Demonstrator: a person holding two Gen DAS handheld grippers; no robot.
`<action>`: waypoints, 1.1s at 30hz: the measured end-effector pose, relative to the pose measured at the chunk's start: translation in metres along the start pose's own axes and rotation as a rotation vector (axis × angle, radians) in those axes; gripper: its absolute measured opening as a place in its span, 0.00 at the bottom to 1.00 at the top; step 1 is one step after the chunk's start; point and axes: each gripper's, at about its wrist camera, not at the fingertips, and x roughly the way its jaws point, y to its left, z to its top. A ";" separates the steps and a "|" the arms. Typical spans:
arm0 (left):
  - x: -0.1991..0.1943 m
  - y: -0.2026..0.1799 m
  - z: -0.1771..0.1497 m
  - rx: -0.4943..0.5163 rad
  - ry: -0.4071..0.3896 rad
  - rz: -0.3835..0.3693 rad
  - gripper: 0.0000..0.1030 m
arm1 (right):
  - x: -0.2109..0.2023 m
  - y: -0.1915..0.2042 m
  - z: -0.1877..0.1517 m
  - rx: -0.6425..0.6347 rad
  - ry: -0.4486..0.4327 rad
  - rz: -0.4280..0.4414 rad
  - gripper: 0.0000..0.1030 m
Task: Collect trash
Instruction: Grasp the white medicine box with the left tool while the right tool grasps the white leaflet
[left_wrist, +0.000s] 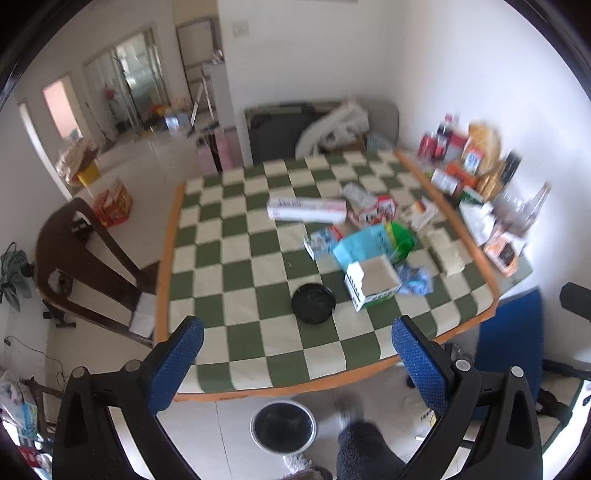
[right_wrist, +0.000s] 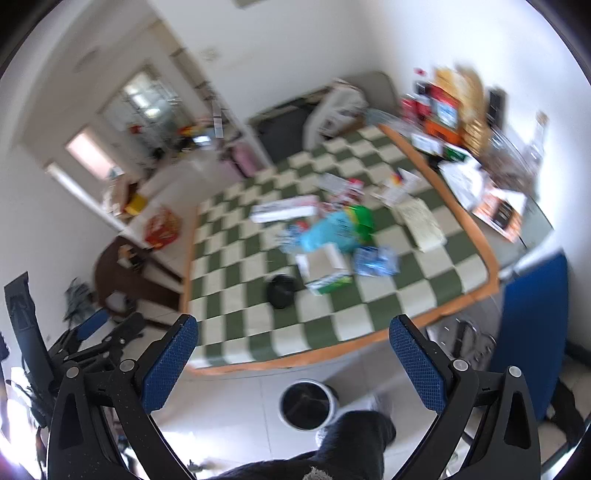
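Observation:
Trash lies on a green-and-white checkered table (left_wrist: 236, 258): a black round lid (left_wrist: 313, 303), a white-green carton (left_wrist: 371, 282), a crumpled blue wrapper (left_wrist: 415, 278), a light blue bag (left_wrist: 364, 242), a green bag (left_wrist: 400, 236) and a long white box (left_wrist: 306, 209). A white bin with a black liner (left_wrist: 283, 426) stands on the floor below the table's near edge. My left gripper (left_wrist: 297, 360) is open and empty, held above the near edge. My right gripper (right_wrist: 293, 358) is open and empty, also short of the table. The bin (right_wrist: 307, 406) and lid (right_wrist: 282, 291) show in the right wrist view.
Groceries, bottles and boxes (left_wrist: 469, 162) crowd the table's right side by the wall. A dark wooden chair (left_wrist: 85, 266) stands at the left, a blue chair (left_wrist: 511, 347) at the right. The person's dark-trousered leg (left_wrist: 365, 454) is beside the bin. The left gripper (right_wrist: 99, 336) shows in the right wrist view.

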 end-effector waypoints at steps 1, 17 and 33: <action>0.021 -0.007 0.003 0.030 0.032 0.006 1.00 | 0.012 -0.012 0.005 0.018 0.012 -0.022 1.00; 0.302 -0.102 0.052 -0.266 0.660 -0.142 1.00 | 0.259 -0.207 0.127 0.159 0.266 -0.356 1.00; 0.347 -0.101 0.058 -0.198 0.661 -0.029 0.82 | 0.440 -0.258 0.150 0.040 0.455 -0.481 0.97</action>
